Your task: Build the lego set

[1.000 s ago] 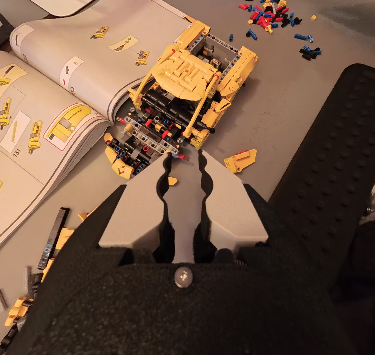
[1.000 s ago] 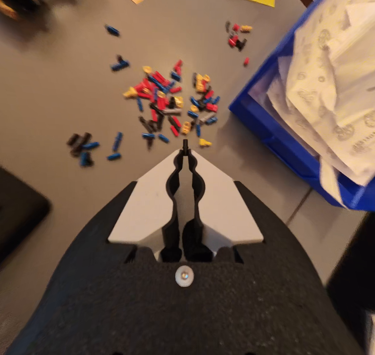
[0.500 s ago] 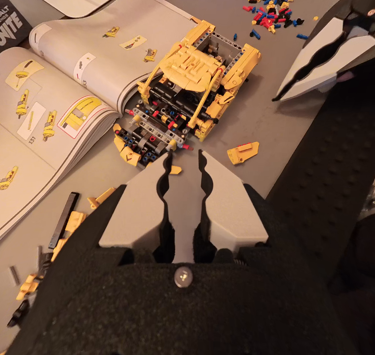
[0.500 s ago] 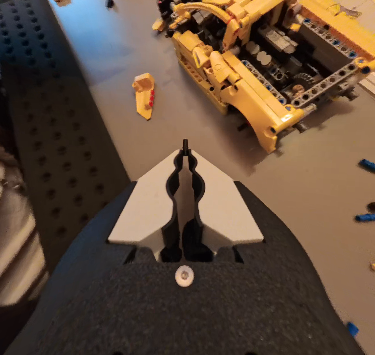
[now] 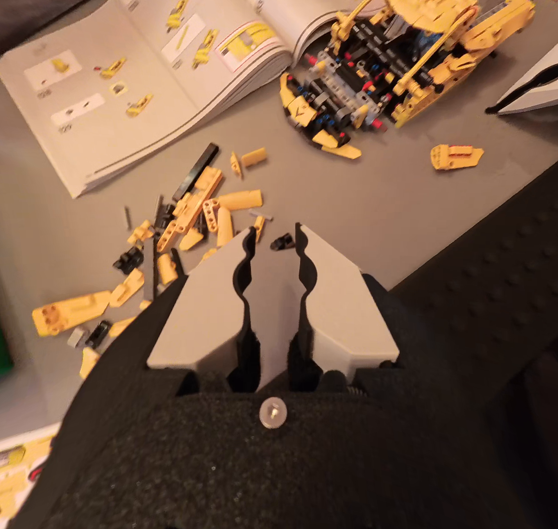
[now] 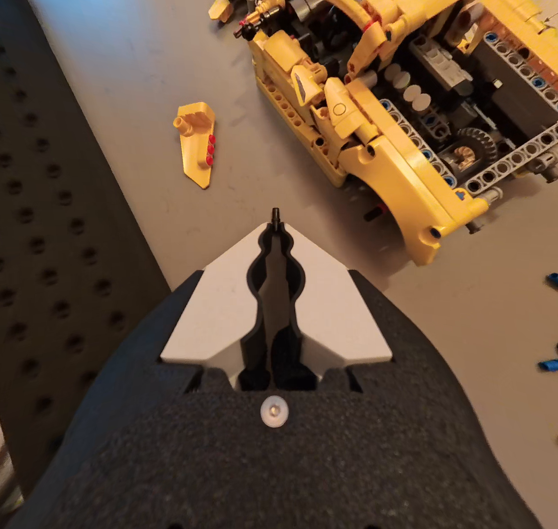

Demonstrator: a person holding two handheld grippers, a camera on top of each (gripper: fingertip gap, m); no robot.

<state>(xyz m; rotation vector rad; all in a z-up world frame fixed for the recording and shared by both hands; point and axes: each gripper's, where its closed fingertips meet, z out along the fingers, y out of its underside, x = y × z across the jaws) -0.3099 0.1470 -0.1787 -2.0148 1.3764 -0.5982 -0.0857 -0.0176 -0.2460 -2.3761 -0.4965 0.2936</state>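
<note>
- Right gripper [image 6: 275, 226] clenched on a small black pin [image 6: 275, 216], which pokes out past the fingertips.
- Yellow lego car [image 6: 392, 97], part-built, sits on the grey table [image 6: 120, 61] ahead and right of that gripper, near but not touching.
- Loose yellow panel with red pins [image 6: 197, 144] lies ahead-left of it, apart from the car.
- Left gripper [image 5: 273, 230] released, jaws spread, holding nothing.
- Small black piece [image 5: 282, 241] lies just beside its right fingertip.
- Pile of loose yellow and black parts [image 5: 187, 221] just left of its fingers.
- Open instruction booklet [image 5: 136, 70] far left; the car is far right in the left wrist view, touching the booklet's edge.
</note>
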